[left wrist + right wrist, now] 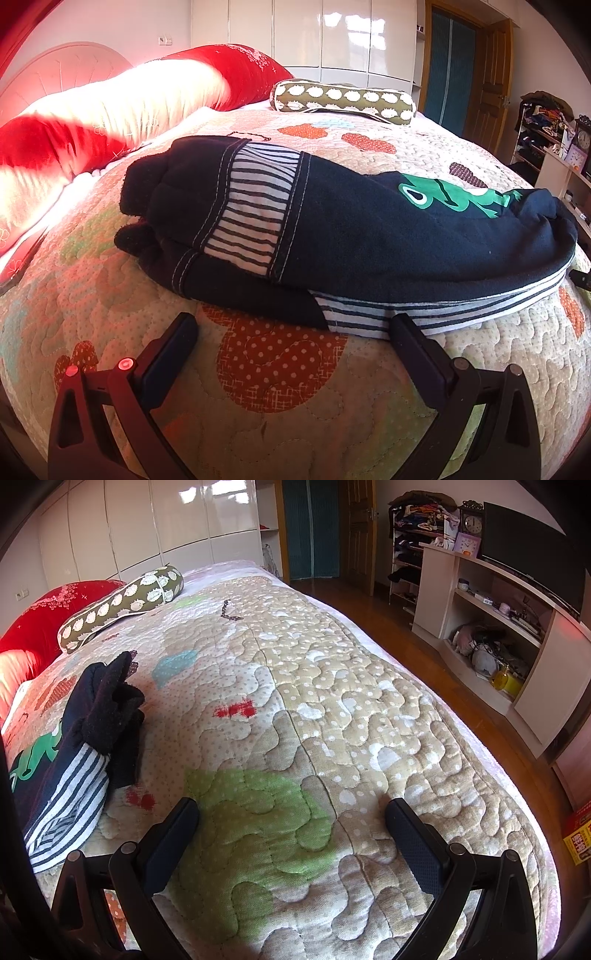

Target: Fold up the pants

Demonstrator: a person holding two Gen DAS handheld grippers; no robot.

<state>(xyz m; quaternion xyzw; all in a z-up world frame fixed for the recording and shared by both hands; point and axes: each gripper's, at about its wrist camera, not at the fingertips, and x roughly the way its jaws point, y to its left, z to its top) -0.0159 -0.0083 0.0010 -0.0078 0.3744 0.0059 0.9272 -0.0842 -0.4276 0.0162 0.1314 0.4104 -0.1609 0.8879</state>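
Note:
Dark navy pants (362, 236) with striped panels and a green crocodile print lie folded in a bundle on the quilted bed (280, 398). My left gripper (293, 325) is open and empty, just in front of the bundle's near striped edge; its right finger (417, 343) touches or nearly touches that edge. In the right wrist view the pants (85, 738) lie at the far left. My right gripper (291, 812) is open and empty over bare quilt (332, 709), to the right of the pants.
A red and white duvet (92, 110) and an olive bolster pillow (343, 98) lie at the head of the bed. A white shelf unit (498, 635) with a TV, a clothes rack (417, 535) and wood floor are beyond the bed's right edge.

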